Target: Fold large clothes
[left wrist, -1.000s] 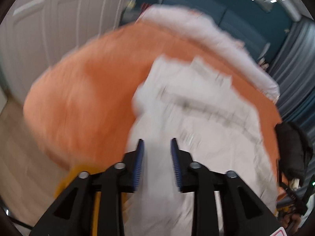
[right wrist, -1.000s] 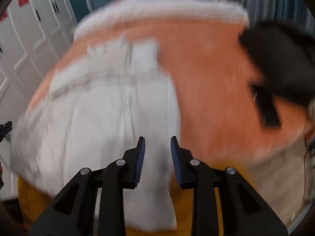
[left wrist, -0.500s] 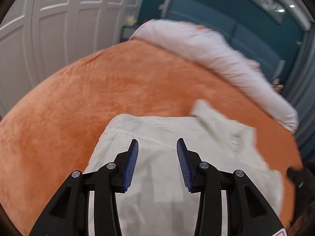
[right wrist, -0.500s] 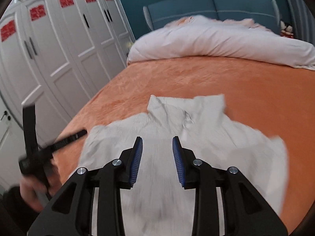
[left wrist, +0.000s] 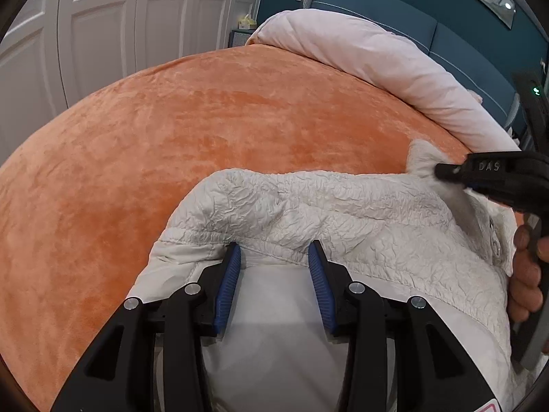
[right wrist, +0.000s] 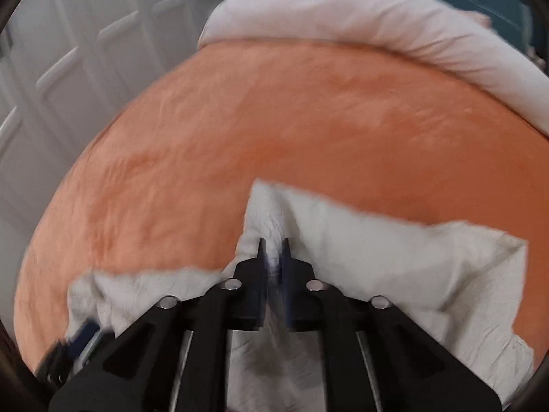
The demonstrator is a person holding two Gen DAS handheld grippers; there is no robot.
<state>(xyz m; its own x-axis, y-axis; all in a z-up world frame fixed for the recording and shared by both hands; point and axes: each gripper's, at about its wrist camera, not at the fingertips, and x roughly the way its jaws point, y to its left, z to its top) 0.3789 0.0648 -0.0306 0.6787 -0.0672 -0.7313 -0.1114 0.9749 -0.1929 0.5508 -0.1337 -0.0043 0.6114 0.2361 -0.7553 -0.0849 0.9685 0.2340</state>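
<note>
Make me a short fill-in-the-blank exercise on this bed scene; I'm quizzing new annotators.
1. The cream jacket lies on an ____ bedspread.
2. The right claw is ____ on the jacket's fabric.
3. The left claw has its blue pads standing ____, with the jacket's fabric between them.
4. The rolled white duvet lies along the bedspread's ____ edge.

Missing words: orange; shut; apart; far

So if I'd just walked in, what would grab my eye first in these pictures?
Probably the big orange bedspread filling both views, with a pale rolled duvet along its far edge. On it lies a crinkled off-white jacket, nearest the cameras. The right claw is shut on a fold of it, having just been closing, while the left claw stands open over its shoulder seam.
</note>
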